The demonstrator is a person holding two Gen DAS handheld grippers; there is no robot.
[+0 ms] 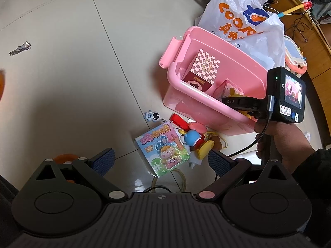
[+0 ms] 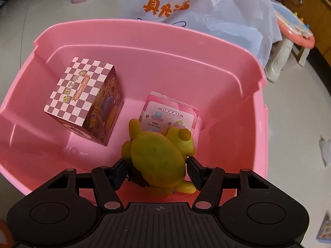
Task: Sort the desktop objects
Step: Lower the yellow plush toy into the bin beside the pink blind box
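A pink plastic bin [image 2: 144,41] stands on the tiled floor. Inside it lie a checkered box [image 2: 82,95] and a small pink box [image 2: 171,111]. My right gripper [image 2: 157,170] is inside the bin, shut on a yellow toy figure [image 2: 159,155] held low over the bin floor. In the left wrist view the same bin [image 1: 186,86] shows at the right, with the right gripper [image 1: 244,103] reaching into it. My left gripper [image 1: 161,161] hangs open above a colourful cartoon box [image 1: 163,150]. Beside that box lies a heap of small toys [image 1: 194,138] and a little astronaut keychain [image 1: 153,116].
A white shopping bag [image 1: 244,20] with orange lettering stands behind the bin. A pink toy table [image 2: 293,33] is at the right by wooden furniture. A crumpled foil scrap [image 1: 20,48] lies on the floor at the left. An orange ring [image 1: 64,158] peeks behind my left finger.
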